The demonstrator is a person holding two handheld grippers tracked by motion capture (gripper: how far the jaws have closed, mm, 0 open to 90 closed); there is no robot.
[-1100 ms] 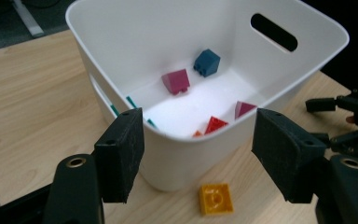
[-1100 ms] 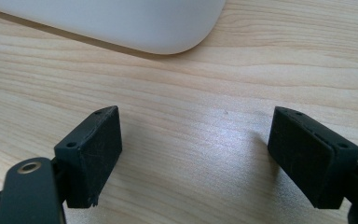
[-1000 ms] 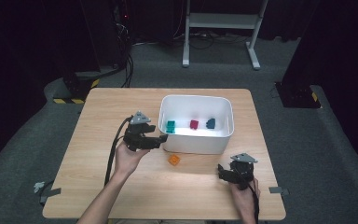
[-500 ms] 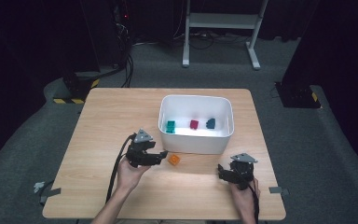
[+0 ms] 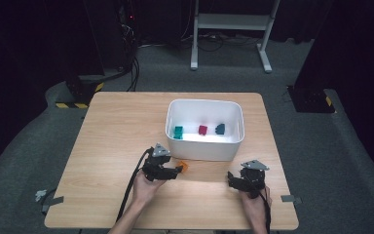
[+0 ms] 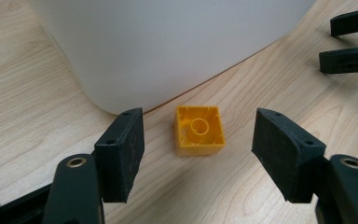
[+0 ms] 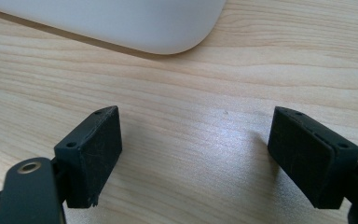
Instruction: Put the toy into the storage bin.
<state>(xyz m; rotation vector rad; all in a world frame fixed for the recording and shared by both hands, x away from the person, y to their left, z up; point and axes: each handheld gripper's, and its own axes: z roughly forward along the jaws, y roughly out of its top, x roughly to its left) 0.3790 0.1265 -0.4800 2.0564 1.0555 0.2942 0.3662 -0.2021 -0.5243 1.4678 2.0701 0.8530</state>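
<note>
Between the left tongs (image 6: 198,154), spread wide with nothing pinched, sits the small orange plastic building brick (image 6: 200,130), hollow side up, on the wooden table (image 5: 107,146) just beside the near wall of the white plastic bin (image 5: 202,148). Risks: pads aren't touching it yet, so an off-centre close could skid or spin it; the far pad may clip the bin wall. Right tongs (image 7: 196,158) spread too, idle near the table's near edge.

White bin (image 5: 202,148) on the wooden table (image 5: 107,141), with green (image 5: 178,131), red (image 5: 203,129) and blue bricks (image 5: 220,128) inside.
</note>
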